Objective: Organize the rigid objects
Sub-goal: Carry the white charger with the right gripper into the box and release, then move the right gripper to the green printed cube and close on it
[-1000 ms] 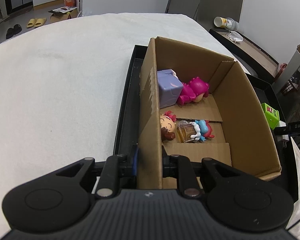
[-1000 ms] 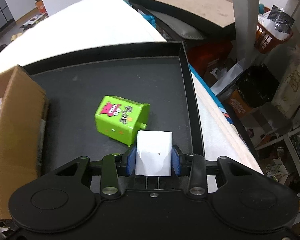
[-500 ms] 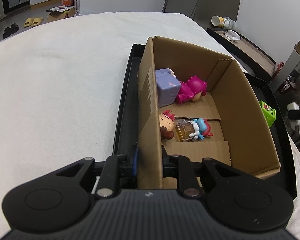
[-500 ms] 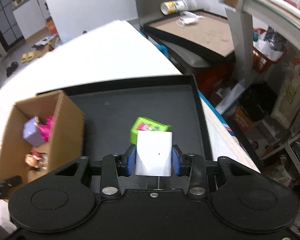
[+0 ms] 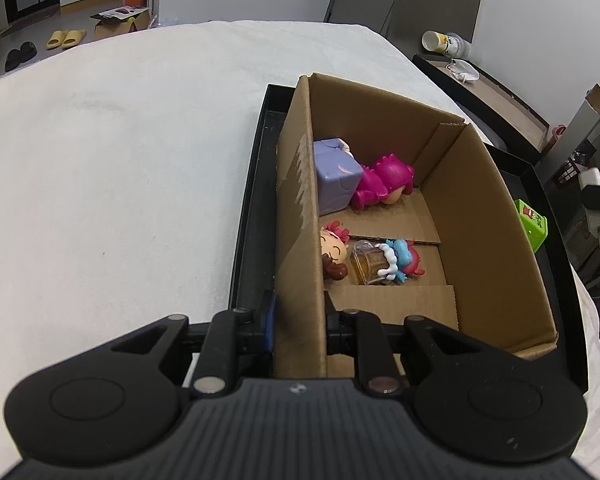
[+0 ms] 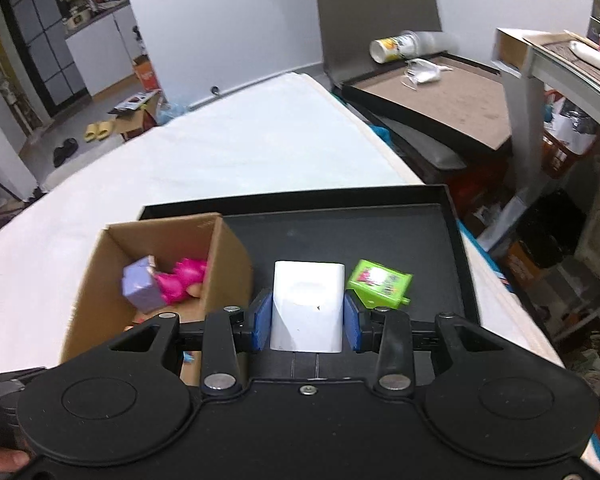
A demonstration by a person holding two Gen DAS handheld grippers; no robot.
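Note:
My left gripper [image 5: 299, 320] is shut on the near left wall of the open cardboard box [image 5: 488, 216], which stands in a black tray [image 5: 252, 208]. Inside lie a purple cube [image 5: 334, 176], a pink dinosaur figure [image 5: 384, 180], a doll head [image 5: 334, 248] and a blue figure with a clear jar [image 5: 384, 266]. My right gripper [image 6: 306, 318] is shut on a white charger block [image 6: 307, 306] and holds it high above the tray [image 6: 340, 228], between the box [image 6: 100, 264] and a green toy [image 6: 380, 282]. The green toy also shows in the left wrist view [image 5: 534, 222].
The tray sits on a white cloth-covered table [image 5: 120, 160]. A second black tray [image 6: 440, 100] with a paper cup [image 6: 396, 46] and a mask stands behind to the right. Shelving and clutter [image 6: 560, 200] lie beyond the table's right edge.
My right gripper has risen and moved left with the white block, so the box now shows in its view. My left gripper keeps its hold on the box wall.

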